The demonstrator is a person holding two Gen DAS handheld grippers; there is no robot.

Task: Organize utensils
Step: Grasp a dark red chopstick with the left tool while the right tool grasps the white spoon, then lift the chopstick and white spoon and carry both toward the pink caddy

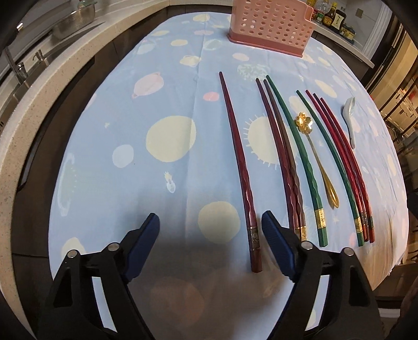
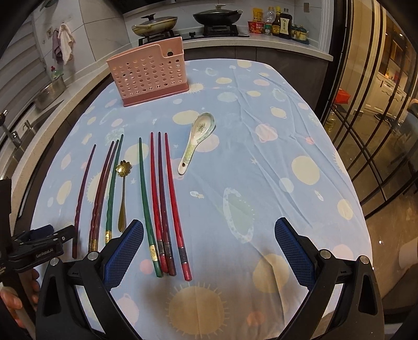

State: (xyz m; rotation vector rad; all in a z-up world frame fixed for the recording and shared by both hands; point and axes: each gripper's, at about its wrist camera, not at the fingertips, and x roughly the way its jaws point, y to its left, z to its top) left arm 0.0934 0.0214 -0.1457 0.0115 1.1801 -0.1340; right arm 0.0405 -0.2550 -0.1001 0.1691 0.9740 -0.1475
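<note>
Several chopsticks lie side by side on the blue tablecloth [image 1: 156, 86]: a lone dark red chopstick [image 1: 239, 162] [image 2: 83, 187], a dark red pair [image 1: 282, 157], two green ones [image 1: 300, 154] [image 2: 145, 198], and red ones [image 2: 169, 198]. A gold flower spoon [image 1: 316, 157] [image 2: 122, 193] lies among them. A white ceramic spoon [image 2: 198, 138] [image 1: 350, 120] lies to the right. A pink perforated utensil holder [image 2: 150, 72] [image 1: 271, 26] stands at the far side. My left gripper [image 1: 210, 227] is open, its jaws either side of the lone chopstick's handle end. My right gripper [image 2: 209, 232] is open and empty near the red chopsticks' handles.
A stone counter with a sink and a metal colander [image 1: 73, 22] runs along the left. A stove with pans [image 2: 216, 15] and sauce bottles [image 2: 282, 23] are behind the table. Glass doors [image 2: 378, 117] are at the right. The left gripper shows in the right wrist view [image 2: 39, 240].
</note>
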